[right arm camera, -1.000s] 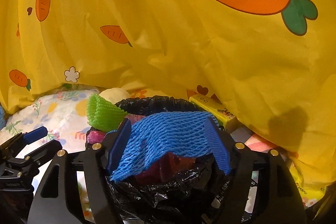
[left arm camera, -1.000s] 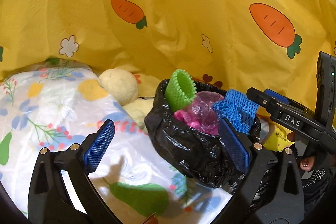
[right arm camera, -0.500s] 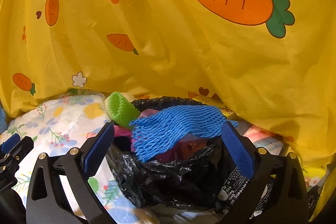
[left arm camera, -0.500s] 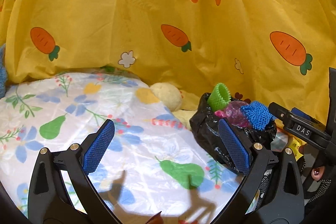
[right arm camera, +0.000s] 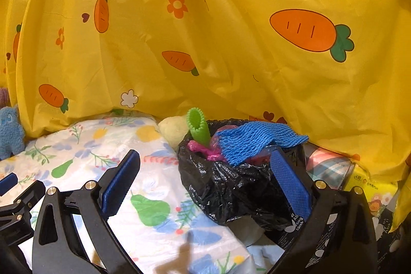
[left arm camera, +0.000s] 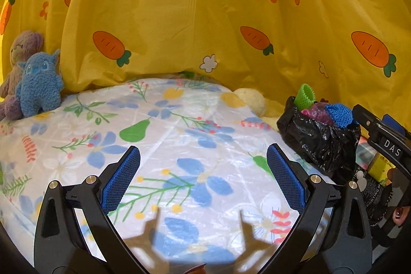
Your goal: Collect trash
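Note:
A black trash bag [right arm camera: 236, 186] [left arm camera: 318, 138] stands on the flowered sheet [left arm camera: 179, 140] at the right. On its top lies a blue foam net [right arm camera: 254, 140] [left arm camera: 339, 113], beside a green foam net [right arm camera: 197, 127] [left arm camera: 304, 94] and pink plastic [right arm camera: 203, 149]. My right gripper [right arm camera: 205, 176] is open, back from the bag, with nothing between its pads. In the left wrist view my left gripper [left arm camera: 203, 176] is open over the bare sheet, left of the bag.
A yellow carrot-print cloth [left arm camera: 205, 17] hangs behind. Two plush toys, blue [left arm camera: 38, 84] and mauve [left arm camera: 23, 48], sit at the far left. A cream plush [left arm camera: 250, 100] lies behind the bag, and a yellow packet [right arm camera: 370, 193] and a person's hand [left arm camera: 399, 213] are at the right.
The right gripper opened, let go of the blue net onto the bag and drew back. The left gripper pulled back and swung left, so the bag now sits small at the right.

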The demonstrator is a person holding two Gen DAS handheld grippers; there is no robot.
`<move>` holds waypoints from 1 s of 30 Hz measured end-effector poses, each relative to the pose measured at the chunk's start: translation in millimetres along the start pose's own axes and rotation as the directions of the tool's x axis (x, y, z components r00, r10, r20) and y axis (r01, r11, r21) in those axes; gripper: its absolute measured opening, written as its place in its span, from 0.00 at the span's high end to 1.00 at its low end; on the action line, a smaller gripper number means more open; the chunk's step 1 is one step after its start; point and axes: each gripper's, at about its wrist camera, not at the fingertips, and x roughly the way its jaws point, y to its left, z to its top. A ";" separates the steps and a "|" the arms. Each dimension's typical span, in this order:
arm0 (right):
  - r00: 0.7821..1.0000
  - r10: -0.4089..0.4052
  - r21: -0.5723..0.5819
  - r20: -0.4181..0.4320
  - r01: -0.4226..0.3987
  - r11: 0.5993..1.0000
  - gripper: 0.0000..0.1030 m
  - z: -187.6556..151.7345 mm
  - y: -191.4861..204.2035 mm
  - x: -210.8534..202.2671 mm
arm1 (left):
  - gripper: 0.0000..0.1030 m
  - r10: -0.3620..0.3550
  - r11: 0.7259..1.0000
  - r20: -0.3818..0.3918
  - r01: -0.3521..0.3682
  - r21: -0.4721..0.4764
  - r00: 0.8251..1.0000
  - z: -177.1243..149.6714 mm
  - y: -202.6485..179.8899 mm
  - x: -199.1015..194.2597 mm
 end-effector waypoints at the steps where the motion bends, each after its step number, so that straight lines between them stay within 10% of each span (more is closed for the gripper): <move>1: 1.000 0.001 -0.007 0.004 -0.001 1.000 0.05 -1.6 3.6 -4.8 | 0.06 0.007 1.000 0.001 -0.007 -0.004 1.000 -1.9 3.3 -4.8; 30: 0.994 0.105 -0.083 0.024 -0.102 0.991 0.05 -28.2 62.4 -75.8 | 0.06 0.140 0.989 0.035 -0.138 -0.060 0.989 -22.3 53.7 -72.3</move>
